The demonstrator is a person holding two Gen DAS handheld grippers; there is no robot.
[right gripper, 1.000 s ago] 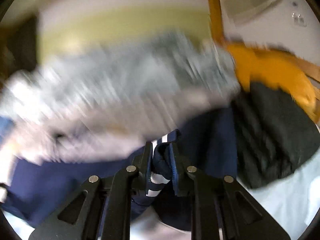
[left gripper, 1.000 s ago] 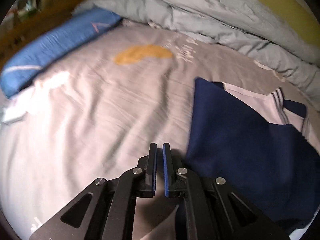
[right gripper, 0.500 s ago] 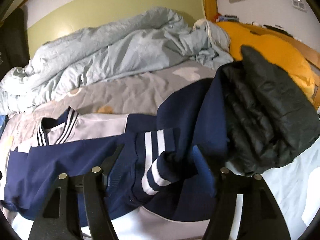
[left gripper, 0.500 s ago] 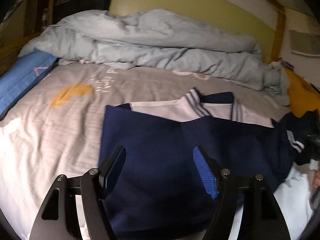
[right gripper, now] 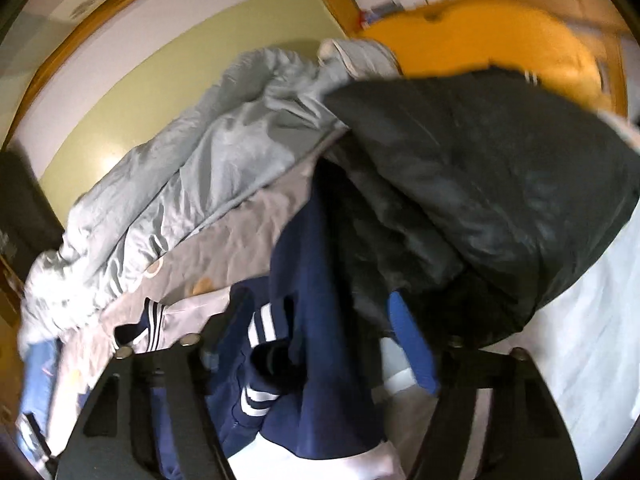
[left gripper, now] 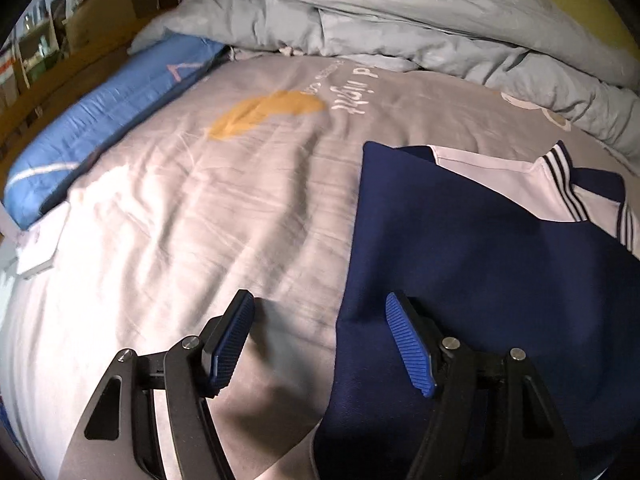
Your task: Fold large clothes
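A navy jacket [left gripper: 480, 264] with a white lining and striped collar lies folded on the grey bed sheet [left gripper: 224, 208], at the right of the left wrist view. My left gripper [left gripper: 320, 340] is open, just above the jacket's left edge, with the edge between its fingers. In the right wrist view the jacket's navy sleeve with a white-striped cuff [right gripper: 280, 344] lies bunched between the fingers of my open right gripper [right gripper: 316, 340]. That view is blurred.
A crumpled grey duvet [left gripper: 420, 20] lies along the headboard. A blue pillow [left gripper: 104, 120] sits at the bed's left edge. A black padded jacket [right gripper: 480, 184] and an orange pillow [right gripper: 500, 36] lie at the right.
My left gripper has swung left, so the jacket's left edge now sits between its open fingers. My right gripper has tilted and moved closer to the sleeve and the black jacket.
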